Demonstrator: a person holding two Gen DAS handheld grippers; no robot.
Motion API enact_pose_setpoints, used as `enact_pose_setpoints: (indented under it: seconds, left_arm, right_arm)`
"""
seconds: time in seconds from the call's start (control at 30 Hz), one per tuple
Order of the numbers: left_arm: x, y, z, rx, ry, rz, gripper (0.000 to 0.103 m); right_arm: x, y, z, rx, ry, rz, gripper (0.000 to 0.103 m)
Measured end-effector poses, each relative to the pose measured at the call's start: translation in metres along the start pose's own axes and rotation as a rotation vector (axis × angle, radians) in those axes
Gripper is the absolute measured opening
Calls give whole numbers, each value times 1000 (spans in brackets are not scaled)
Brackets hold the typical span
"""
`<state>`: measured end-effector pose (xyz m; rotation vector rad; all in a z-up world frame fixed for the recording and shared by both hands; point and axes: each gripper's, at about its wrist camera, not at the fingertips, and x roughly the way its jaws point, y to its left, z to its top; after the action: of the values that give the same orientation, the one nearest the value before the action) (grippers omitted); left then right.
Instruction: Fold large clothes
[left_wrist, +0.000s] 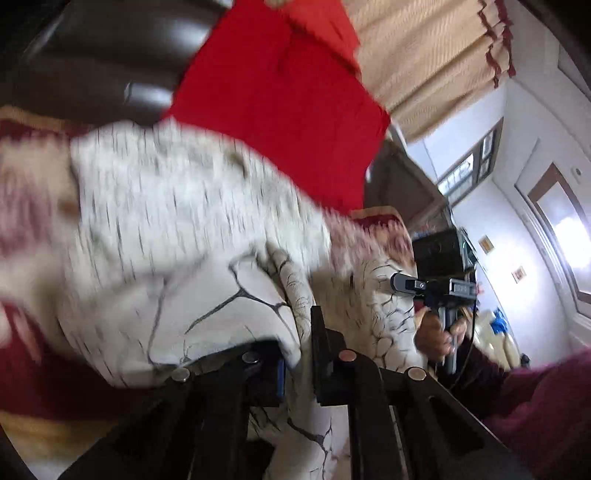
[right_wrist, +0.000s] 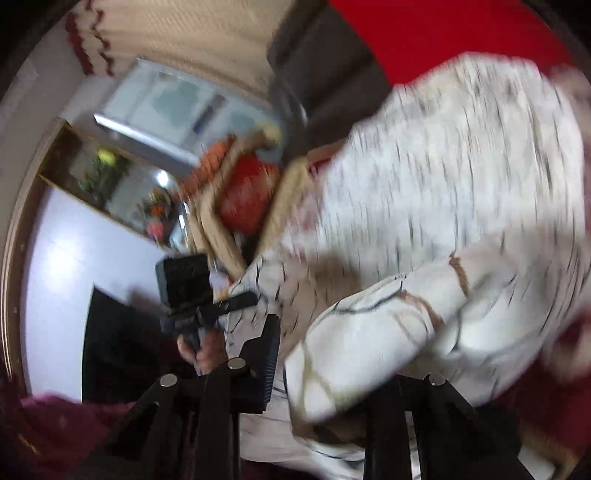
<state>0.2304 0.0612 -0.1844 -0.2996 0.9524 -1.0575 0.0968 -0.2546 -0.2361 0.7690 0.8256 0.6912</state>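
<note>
A large white garment with black crack-like lines (left_wrist: 192, 236) hangs between my two grippers, lifted and blurred by motion; it also fills the right wrist view (right_wrist: 443, 221). My left gripper (left_wrist: 299, 354) is shut on a fold of the white garment, which bunches between its black fingers (left_wrist: 325, 354). My right gripper (right_wrist: 325, 373) is shut on another edge of the white garment; cloth covers its right finger. The right gripper shows in the left wrist view (left_wrist: 436, 288), held by a hand. The left gripper shows in the right wrist view (right_wrist: 207, 302).
A red cloth (left_wrist: 280, 103) lies over a dark brown leather sofa back (left_wrist: 96, 55). A red and cream patterned cover (left_wrist: 29, 369) lies below the garment. Beige curtains (left_wrist: 424, 55), a window and white walls are behind. A wooden chair with a red cushion (right_wrist: 247, 195) stands nearby.
</note>
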Motion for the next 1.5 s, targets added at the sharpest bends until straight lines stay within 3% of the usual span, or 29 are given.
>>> enact_pose_setpoints:
  seconds: [0.07, 0.13, 0.23, 0.27, 0.3, 0.37, 0.43, 0.5, 0.63, 0.8, 0.9, 1.0, 1.07, 1.13, 1.2, 1.23, 1.37, 1.5]
  left_arm:
    - [-3, 14, 41, -10, -30, 46, 12]
    - [4, 44, 88, -62, -29, 123, 20]
    - [15, 93, 123, -199, -23, 192, 54]
    - [15, 109, 127, -258, -50, 228, 71]
    - [11, 122, 127, -309, -105, 284, 77]
    - [3, 139, 120, -372, -168, 316, 77]
    - [-7, 150, 104, -425, -217, 310, 77]
    - [-10, 145, 92, -416, -236, 333, 79]
    - [15, 105, 81, -273, -109, 310, 79]
    - [50, 36, 81, -13, -59, 304, 85]
    - [83, 29, 91, 56, 0, 351, 85]
    - [115, 54, 107, 56, 57, 538, 85]
    - [125, 80, 119, 43, 78, 712, 85]
    - [112, 108, 133, 11, 51, 885, 85]
    - [87, 121, 137, -20, -2, 1024, 85]
    - [74, 122, 136, -38, -29, 1043, 85]
    - [41, 109, 111, -74, -62, 940, 85]
    - [54, 64, 69, 40, -46, 823, 85]
  right_arm:
    - [-10, -6, 39, 14, -127, -3, 27]
    - [-26, -28, 79, 71, -278, -49, 27]
    - [-55, -82, 114, 236, -466, -146, 28]
    - [-62, -102, 119, 298, -493, -157, 28]
    - [-69, -122, 121, 374, -511, -173, 29]
    - [-79, -156, 115, 502, -516, -208, 39]
    - [-82, -163, 103, 509, -529, -231, 69]
    - [-83, -157, 96, 458, -530, -262, 69]
    - [-78, -135, 93, 368, -527, -249, 69]
    - [-37, -110, 103, 256, -398, -222, 69]
    - [-12, -109, 115, 235, -283, -255, 69]
    - [1, -117, 138, 203, -254, -377, 66]
    - [-15, -122, 157, 173, -384, -531, 66]
    - [-36, -120, 168, 167, -509, -619, 66]
    - [-51, -111, 171, 165, -569, -638, 68]
    - [-55, -102, 168, 141, -575, -618, 68]
    - [-46, -73, 140, 38, -510, -594, 68]
    - [-18, -57, 105, 31, -401, -511, 68]
